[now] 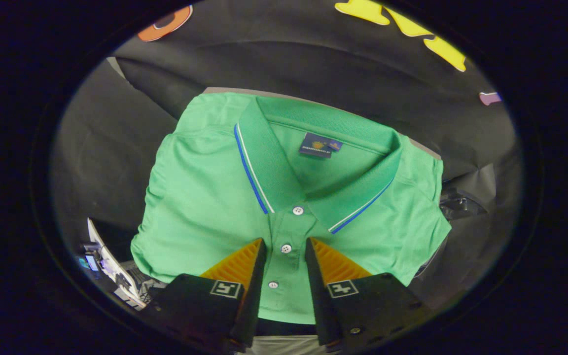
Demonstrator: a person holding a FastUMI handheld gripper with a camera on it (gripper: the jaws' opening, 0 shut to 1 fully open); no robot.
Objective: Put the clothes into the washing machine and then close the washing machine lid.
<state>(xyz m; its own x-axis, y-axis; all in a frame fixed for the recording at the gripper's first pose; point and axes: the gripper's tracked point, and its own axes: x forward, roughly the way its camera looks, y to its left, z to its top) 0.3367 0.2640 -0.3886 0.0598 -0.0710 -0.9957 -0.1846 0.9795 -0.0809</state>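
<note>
Gripper at bottom centre, jaws apart w/ a narrow gap, over the button placket, not clamping. Green polo shirt lies folded flat, mid-frame, collar toward the top. Label inside the neck, upper centre.

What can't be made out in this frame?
- Shirt's near hem: hidden behind the gripper in the gripper view.
- Contact: the fingers stand apart either side of the button placket; whether they touch the cloth is unclear.
- Surface under the shirt: covered by it, bar a pale far edge.
- Clutter beside the fingers: too small, distorted.
</note>
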